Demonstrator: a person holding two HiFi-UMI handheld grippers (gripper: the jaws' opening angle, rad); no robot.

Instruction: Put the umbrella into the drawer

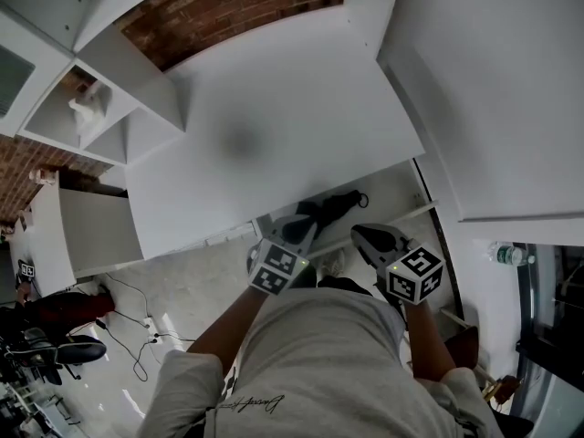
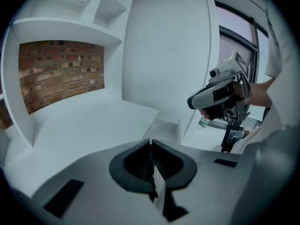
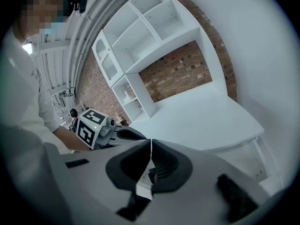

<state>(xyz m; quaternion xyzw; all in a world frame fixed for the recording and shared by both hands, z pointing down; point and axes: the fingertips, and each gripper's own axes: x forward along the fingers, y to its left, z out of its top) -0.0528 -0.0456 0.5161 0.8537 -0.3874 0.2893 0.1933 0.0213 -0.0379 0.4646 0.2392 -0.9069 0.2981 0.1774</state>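
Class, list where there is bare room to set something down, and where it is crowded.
Free: desktop, bordered by brick wall and shelves. Crowded: the drawer, holding the umbrella, with left gripper and right gripper at its front.

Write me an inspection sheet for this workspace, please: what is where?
Surface: white desk top, nothing seen on it.
Job's things: black umbrella lies inside the open drawer below the desk top.
Clutter: water bottle at far right.
Grippers: left gripper shut, empty; right gripper shut, empty; both near the drawer's front.
Cables: loose cables on the floor at left.
Surroundings: white shelves, brick wall.
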